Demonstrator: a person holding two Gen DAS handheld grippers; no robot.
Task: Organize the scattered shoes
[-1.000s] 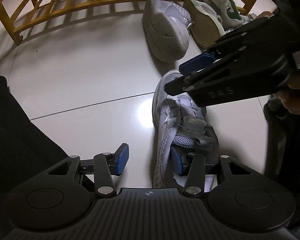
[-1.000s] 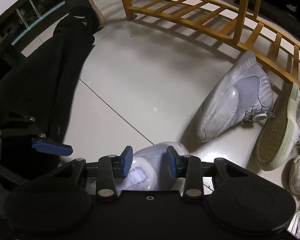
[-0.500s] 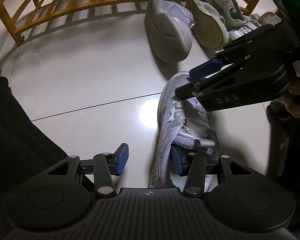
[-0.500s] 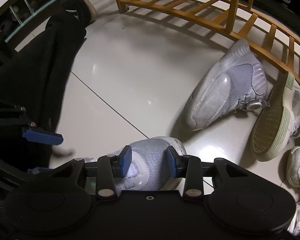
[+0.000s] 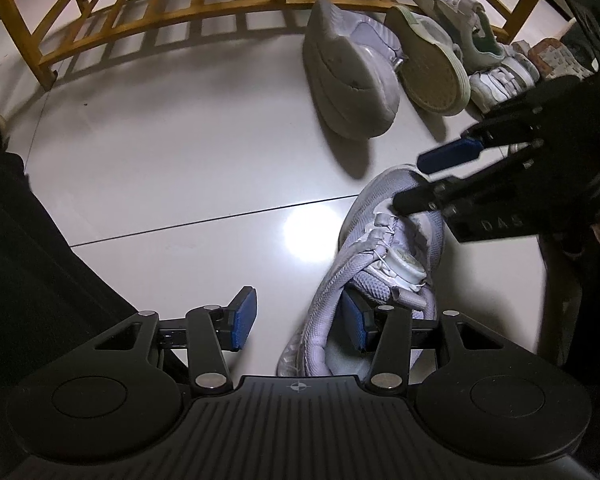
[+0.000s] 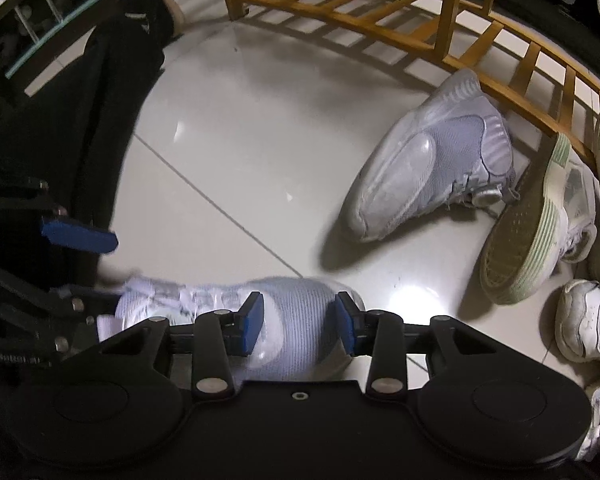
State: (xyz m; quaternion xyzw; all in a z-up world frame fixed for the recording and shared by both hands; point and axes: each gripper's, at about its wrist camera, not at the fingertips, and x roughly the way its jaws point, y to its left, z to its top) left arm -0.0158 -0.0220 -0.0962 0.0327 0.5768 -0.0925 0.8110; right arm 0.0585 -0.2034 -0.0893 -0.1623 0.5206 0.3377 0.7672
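- Grey mesh sneaker (image 5: 384, 264) lies on the pale tiled floor (image 5: 172, 152), nearest both cameras, well apart from the other shoes.
- Left tool (image 5: 298, 318) is spread open; one blue pad sits inside the sneaker's collar, the other hangs outside it over bare floor.
- Right tool (image 6: 298, 322) is also open, its pads straddling the sneaker's toe without clearly pressing it.
- Risk, as a judgement: soft mesh could fold under a pinch at the collar, so the sneaker might sag, twist or slip out when lifted.
- Farther off, a matching grey sneaker (image 6: 432, 160) lies on its side; a green-soled shoe (image 6: 532, 232) leans just beside it.
- Farthest, a wooden shoe rack (image 6: 380, 12) stands behind them, with white sneakers (image 5: 500, 76) clustered at its end.
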